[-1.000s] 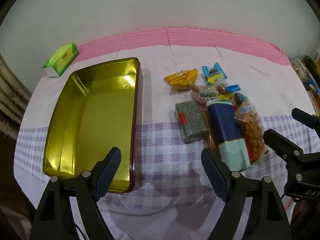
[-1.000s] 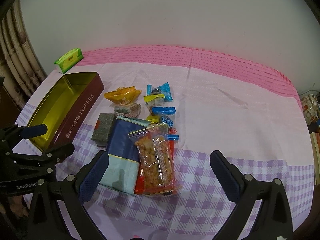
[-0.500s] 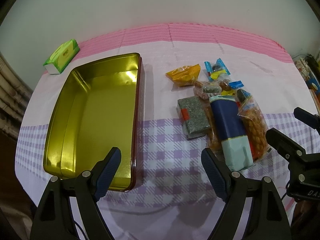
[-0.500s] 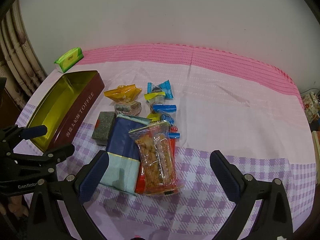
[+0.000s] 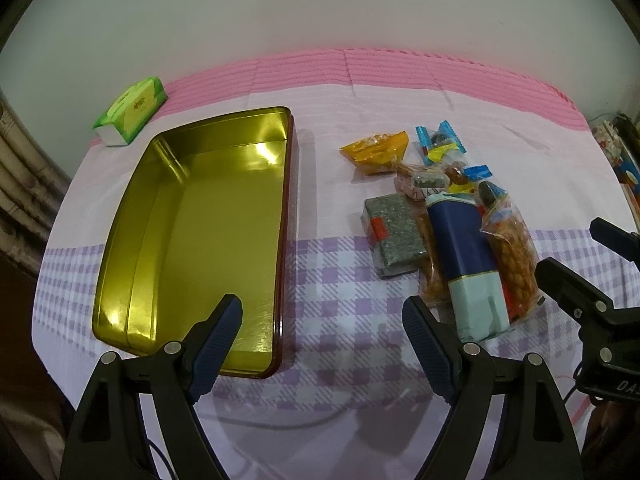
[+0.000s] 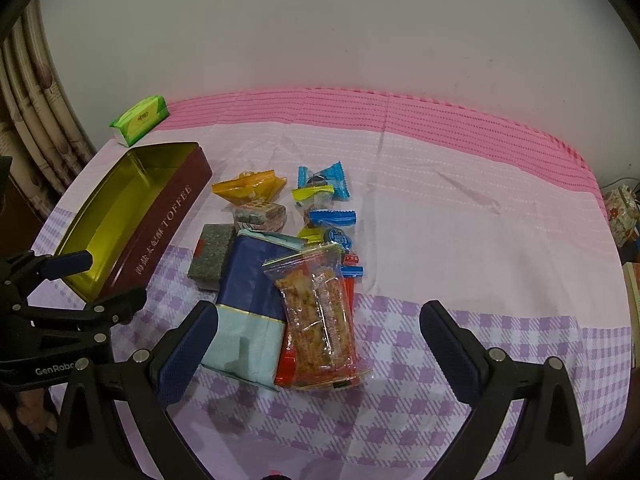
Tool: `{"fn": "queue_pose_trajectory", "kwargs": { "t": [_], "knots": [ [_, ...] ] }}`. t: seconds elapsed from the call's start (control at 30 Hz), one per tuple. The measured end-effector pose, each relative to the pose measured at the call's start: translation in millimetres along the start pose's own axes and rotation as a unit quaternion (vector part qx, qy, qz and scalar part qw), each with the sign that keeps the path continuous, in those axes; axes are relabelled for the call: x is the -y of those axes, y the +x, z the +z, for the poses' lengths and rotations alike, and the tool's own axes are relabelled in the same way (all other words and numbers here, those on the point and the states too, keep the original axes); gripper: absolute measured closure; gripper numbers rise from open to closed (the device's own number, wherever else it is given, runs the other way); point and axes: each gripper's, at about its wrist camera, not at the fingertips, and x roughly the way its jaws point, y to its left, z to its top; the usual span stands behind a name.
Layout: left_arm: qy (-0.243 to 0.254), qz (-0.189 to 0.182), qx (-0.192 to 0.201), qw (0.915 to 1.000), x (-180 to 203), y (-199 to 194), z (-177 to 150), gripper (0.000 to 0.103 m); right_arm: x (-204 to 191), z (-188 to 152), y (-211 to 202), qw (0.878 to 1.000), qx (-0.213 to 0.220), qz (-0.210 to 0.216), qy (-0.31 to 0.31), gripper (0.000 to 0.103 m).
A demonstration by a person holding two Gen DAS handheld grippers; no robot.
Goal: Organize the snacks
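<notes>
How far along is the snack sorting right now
Nothing is done yet: the toffee tin holds no snacks. Nothing is in hand either; the left gripper and right gripper are both open. Everything is left: the blue box, the clear cracker bag and the small candies are on the tablecloth.

A green tissue pack lies on the pink-and-lilac tablecloth; curtain at left.
</notes>
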Motion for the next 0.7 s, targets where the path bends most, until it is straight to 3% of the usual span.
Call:
{"fn": "queue_pose_trajectory", "kwargs": {
  "t": [0.43,0.7],
  "knots": [
    [-0.008,0.01,0.0,0.9999,-6.1,-3.1,-0.2,0.021,-0.8,1.3,0.0,1.0,-0.001,-0.01,-0.003,0.004],
    [-0.011,0.011,-0.004,0.9999,-8.9,-1.6,-0.6,0.021,-1.8,-1.0,8.4,1.0,-0.015,-0.004,-0.014,0.015]
  ]
}}
